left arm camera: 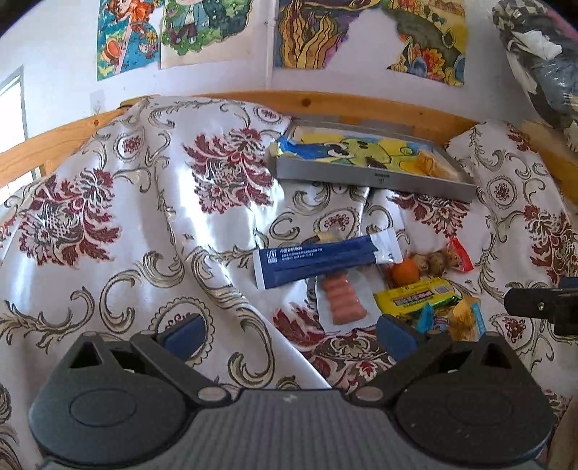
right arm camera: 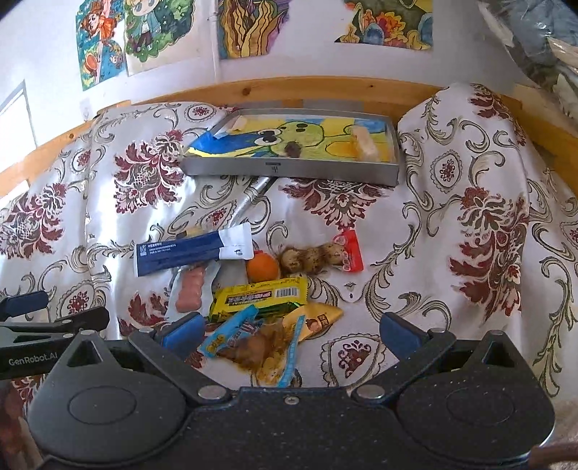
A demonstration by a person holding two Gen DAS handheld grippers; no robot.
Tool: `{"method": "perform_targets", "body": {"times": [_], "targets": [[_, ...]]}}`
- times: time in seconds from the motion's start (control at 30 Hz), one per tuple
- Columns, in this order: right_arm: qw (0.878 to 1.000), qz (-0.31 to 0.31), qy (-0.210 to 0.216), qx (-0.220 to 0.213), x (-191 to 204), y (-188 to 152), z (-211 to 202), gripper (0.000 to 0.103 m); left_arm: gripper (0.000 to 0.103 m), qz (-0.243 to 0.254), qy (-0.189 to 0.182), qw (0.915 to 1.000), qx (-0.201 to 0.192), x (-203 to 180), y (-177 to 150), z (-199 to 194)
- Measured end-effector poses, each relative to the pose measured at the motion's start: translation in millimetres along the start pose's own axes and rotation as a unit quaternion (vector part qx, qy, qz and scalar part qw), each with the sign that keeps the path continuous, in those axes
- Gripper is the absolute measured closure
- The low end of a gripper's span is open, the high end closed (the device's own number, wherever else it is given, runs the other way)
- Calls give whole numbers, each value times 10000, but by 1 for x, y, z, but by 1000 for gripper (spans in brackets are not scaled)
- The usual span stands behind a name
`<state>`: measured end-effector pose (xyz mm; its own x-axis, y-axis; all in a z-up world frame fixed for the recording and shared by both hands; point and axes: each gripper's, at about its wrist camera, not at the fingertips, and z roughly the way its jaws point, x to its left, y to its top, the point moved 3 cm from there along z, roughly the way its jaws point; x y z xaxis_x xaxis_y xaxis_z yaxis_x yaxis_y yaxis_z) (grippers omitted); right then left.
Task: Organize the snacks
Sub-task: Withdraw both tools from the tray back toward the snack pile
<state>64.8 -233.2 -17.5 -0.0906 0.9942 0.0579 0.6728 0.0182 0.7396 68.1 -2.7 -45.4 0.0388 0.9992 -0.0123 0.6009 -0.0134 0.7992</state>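
A pile of snacks lies on the flowered cloth: a long blue and white pack [left arm camera: 327,261] [right arm camera: 193,253], a pink sausage pack [left arm camera: 343,303] [right arm camera: 189,291], an orange [left arm camera: 404,272] [right arm camera: 262,269], a strip of speckled eggs [right arm camera: 314,257], a yellow and green bar [left arm camera: 415,297] [right arm camera: 260,297], and blue and yellow wrappers [right arm camera: 260,341]. Behind them sits a grey shallow box [left arm camera: 372,178] [right arm camera: 289,170] lined with a cartoon drawing. My left gripper [left arm camera: 289,334] is open, left of the pile. My right gripper [right arm camera: 289,334] is open, its fingers on either side of the wrappers.
A wooden rail [left arm camera: 325,103] [right arm camera: 307,88] runs behind the cloth, under a wall with colourful drawings [right arm camera: 249,29]. The cloth rises in folds on the left [left arm camera: 126,217] and right [right arm camera: 469,162]. A metal rod [right arm camera: 253,195] pokes out under the box. A bundle in plastic [left arm camera: 542,65] hangs top right.
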Motion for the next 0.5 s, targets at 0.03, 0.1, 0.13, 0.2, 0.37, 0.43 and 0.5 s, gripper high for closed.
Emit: {"method": "perform_targets", "body": {"times": [0.03,0.1,0.13,0.2,0.37,0.43,0.5], "targets": [[10000,3,-6,23,0,0,1,1,0,-19,3,10000,31,1,0,1],[10000,13,-10,61,0,0,2,1,0,-64,16,9999,82,3,-1,3],[10000,12,-6,77,-1,0,2,1,0,-87,25,9999,108,4,-1,4],[10000,-11,6,99,-1,0,3,1,0,-114,25,9998,180,5,0,6],[9999,-53,-2,160,0,0,7,1,0,35,27,9995,328,8,6,15],[9998,-71,-9,191,1,0,9,1,0,126,31,9993,345,8,11,19],[9997,-83,-16,224,2,0,10,1,0,205,41,9992,338,8,15,23]]}}
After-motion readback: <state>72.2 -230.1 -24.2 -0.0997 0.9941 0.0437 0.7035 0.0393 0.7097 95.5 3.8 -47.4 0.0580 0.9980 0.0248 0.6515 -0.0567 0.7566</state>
